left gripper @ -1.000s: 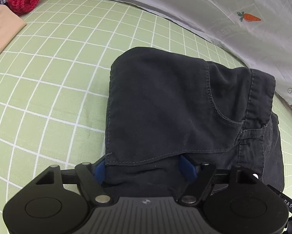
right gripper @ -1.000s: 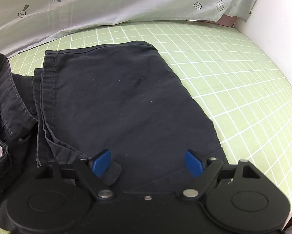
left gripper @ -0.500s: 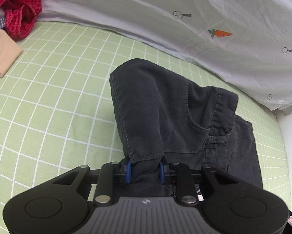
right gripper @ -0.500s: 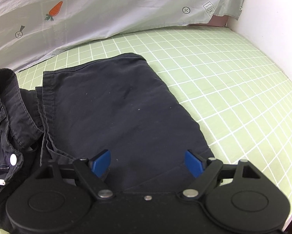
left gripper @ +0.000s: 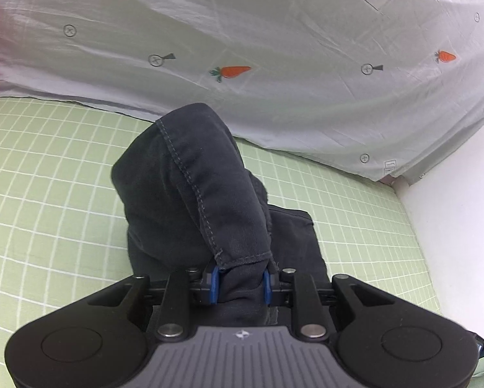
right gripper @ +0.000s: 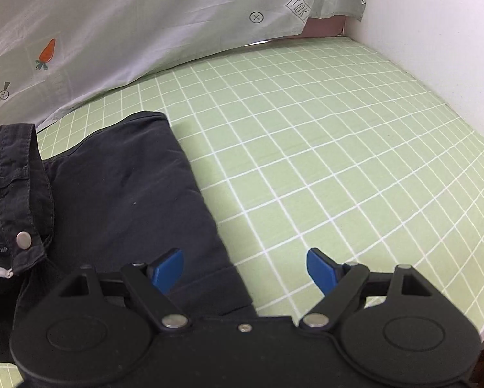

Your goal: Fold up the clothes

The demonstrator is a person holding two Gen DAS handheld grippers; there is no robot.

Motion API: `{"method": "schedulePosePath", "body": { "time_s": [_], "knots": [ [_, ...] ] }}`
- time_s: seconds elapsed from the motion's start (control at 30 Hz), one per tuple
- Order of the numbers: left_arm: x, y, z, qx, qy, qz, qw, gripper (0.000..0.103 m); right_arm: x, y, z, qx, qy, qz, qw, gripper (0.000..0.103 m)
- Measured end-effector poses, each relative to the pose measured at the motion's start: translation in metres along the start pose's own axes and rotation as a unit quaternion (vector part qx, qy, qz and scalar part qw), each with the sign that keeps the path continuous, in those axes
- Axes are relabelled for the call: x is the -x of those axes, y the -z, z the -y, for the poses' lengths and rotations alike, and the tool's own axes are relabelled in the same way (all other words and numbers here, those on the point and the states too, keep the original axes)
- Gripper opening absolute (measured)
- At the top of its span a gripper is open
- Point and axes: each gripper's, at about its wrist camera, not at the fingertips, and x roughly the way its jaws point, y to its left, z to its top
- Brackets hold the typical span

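1. Whereas a second before its fingers stood apart, the left gripper (left gripper: 240,283) had clamped the trousers' (left gripper: 196,200) hem and lifted it off the bed (left gripper: 41,174), starting a fold.
2. Beside the flat trouser leg (right gripper: 122,190), the right gripper (right gripper: 245,268) stayed wide, holding nothing.

Ahead of me a green checked sheet (right gripper: 323,148) runs to a carrot-print cloth (left gripper: 274,64) and a white wall (right gripper: 436,48).

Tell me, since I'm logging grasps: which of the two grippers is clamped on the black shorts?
The left gripper: its blue fingers pinch the black shorts. The right gripper is spread wide, holding nothing.
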Motion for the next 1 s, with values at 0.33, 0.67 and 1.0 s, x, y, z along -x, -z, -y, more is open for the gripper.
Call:
{"method": "schedulePosePath", "body": {
  "time_s": [0.33,0.67,1.0],
  "knots": [
    [-0.094,0.019,0.061,0.019,0.0,-0.035,0.9992,0.026,-0.037,-0.041,0.079,0.005,0.0,-0.008,1.0,0.084],
    [-0.158,0.019,0.068,0.041,-0.031,-0.078,0.9956,0.028,-0.092,-0.06,0.097,0.0,-0.027,-0.057,0.998,0.084],
    [-0.14,0.019,0.074,0.028,-0.009,-0.066,0.9974,0.048,-0.077,-0.053,0.088,0.006,-0.039,-0.044,0.998,0.084]
  ]
}}
